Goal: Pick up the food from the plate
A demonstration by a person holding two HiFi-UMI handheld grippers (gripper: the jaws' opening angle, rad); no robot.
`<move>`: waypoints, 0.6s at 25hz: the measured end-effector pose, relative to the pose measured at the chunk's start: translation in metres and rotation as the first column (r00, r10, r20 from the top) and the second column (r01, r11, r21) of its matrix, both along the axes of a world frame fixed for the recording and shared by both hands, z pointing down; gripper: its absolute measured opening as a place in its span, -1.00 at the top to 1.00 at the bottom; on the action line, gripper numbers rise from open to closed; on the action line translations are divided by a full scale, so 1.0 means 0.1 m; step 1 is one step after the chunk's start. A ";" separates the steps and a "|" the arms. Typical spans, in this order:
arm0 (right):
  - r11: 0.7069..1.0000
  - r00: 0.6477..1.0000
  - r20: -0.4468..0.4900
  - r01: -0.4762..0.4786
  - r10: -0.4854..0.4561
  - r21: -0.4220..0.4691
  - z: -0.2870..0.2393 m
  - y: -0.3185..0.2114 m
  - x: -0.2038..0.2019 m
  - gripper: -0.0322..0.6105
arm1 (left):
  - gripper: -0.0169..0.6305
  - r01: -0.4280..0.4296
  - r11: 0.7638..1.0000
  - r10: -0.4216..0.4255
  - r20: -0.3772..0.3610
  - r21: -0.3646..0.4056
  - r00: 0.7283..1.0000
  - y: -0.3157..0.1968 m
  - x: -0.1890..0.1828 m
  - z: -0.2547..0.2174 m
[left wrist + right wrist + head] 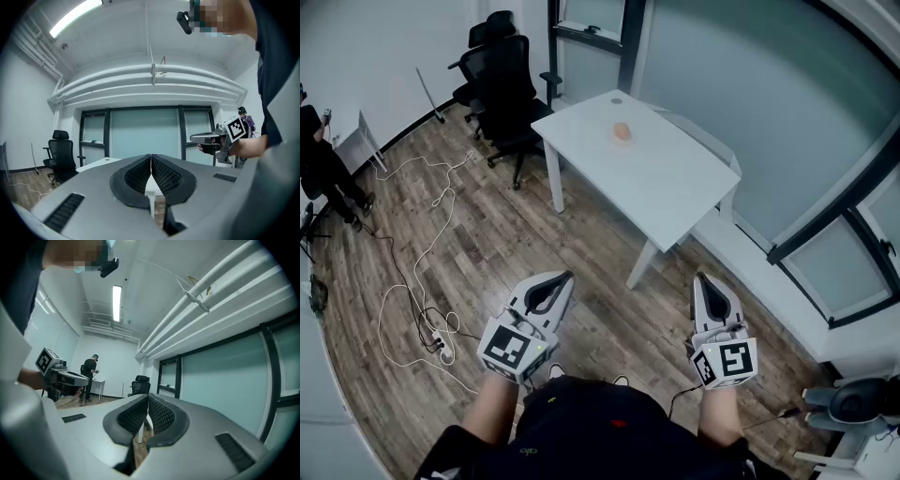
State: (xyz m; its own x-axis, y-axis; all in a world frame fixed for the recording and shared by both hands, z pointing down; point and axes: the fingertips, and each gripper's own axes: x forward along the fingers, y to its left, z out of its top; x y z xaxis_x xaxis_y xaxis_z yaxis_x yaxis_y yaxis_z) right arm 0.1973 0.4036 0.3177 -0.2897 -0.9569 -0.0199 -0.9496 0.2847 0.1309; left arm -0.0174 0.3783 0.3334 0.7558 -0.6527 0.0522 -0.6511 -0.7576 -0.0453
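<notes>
An orange piece of food [622, 131] lies on a small plate [622, 141] on the white table [656, 178], far ahead of me in the head view. My left gripper [565, 277] and right gripper [703, 277] are held low near my body, well short of the table. Both are shut with nothing between the jaws. In the left gripper view the jaws [151, 157] meet in front of the table's edge [101, 163], with the right gripper [220, 140] at the side. In the right gripper view the jaws [148, 399] are closed too, and the left gripper [58, 376] shows at the left.
Black office chairs [502, 70] stand left of the table. White cables and a power strip [441, 345] lie on the wood floor at my left. A person [323, 159] stands at the far left by a small white stand. Glass partitions [750, 103] run behind the table.
</notes>
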 end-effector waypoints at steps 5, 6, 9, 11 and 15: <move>1.000 1.000 -0.008 0.004 -0.004 -0.008 0.00 -0.04 -0.02 0.82 | 0.88 0.001 1.000 -0.001 -0.002 -0.005 1.000 -0.03 0.00 0.00; 1.000 1.000 -0.010 0.006 -0.006 -0.010 0.01 -0.06 -0.04 0.82 | 0.88 0.003 1.000 -0.003 -0.004 -0.005 1.000 -0.05 -0.01 0.00; 1.000 1.000 -0.018 0.010 -0.010 -0.018 0.03 -0.11 -0.08 0.82 | 0.88 0.006 1.000 -0.006 -0.015 -0.017 1.000 -0.10 -0.04 0.03; 1.000 1.000 -0.025 0.010 -0.010 -0.023 0.03 -0.13 -0.11 0.82 | 0.88 0.001 1.000 -0.001 -0.015 -0.013 1.000 -0.11 -0.07 0.05; 1.000 1.000 -0.027 0.006 -0.007 -0.013 -0.01 -0.18 -0.23 0.82 | 0.88 -0.006 1.000 0.005 -0.024 -0.021 1.000 -0.13 -0.17 0.05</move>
State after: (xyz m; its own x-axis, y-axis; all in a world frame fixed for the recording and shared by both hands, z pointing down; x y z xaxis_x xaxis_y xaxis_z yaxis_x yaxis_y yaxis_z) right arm 0.1747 0.3856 0.3170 -0.2962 -0.9551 0.0002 -0.9439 0.2927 0.1528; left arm -0.0347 0.3651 0.3381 0.7605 -0.6476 0.0475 -0.6478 -0.7617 -0.0135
